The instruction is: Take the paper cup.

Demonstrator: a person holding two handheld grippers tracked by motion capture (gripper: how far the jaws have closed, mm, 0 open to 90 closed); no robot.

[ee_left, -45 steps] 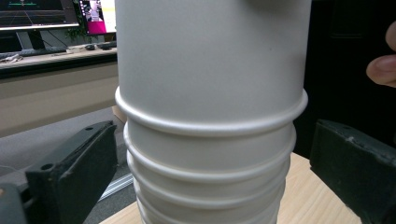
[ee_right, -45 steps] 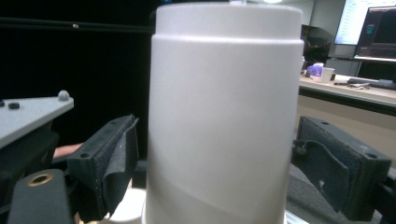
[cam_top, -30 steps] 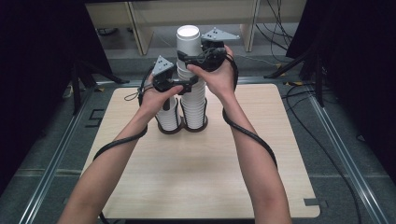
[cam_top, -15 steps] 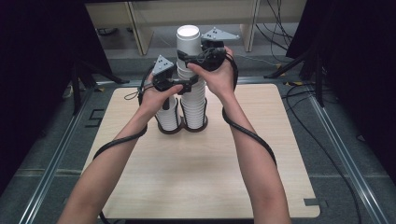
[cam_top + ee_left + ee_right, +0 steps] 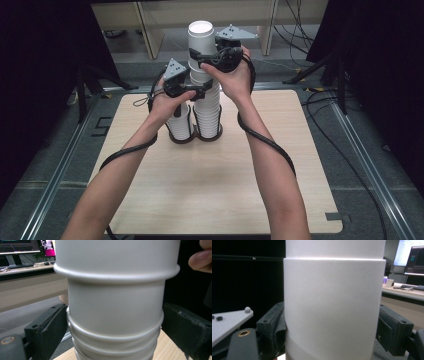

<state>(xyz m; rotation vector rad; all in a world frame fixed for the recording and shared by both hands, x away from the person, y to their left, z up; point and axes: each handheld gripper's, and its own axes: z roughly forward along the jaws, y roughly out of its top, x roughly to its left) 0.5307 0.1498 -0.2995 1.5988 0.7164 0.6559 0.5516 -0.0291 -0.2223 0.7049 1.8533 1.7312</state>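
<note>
Light wooden table point(image 5: 210, 190), rounded corners, on grey floor point(image 5: 380, 200) with metal rails; dark curtains either side, cables behind. Two stacks of white paper cups at table's far middle: tall stack point(image 5: 205, 80), short stack point(image 5: 180, 122) beside it. Left gripper point(image 5: 197, 92) clamps tall stack mid-height. Right gripper point(image 5: 200, 56) clamps upper cups.

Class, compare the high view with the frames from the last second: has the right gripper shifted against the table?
No. The right gripper sits at the same spot on the tall cup stack, above the table's far edge.
</note>
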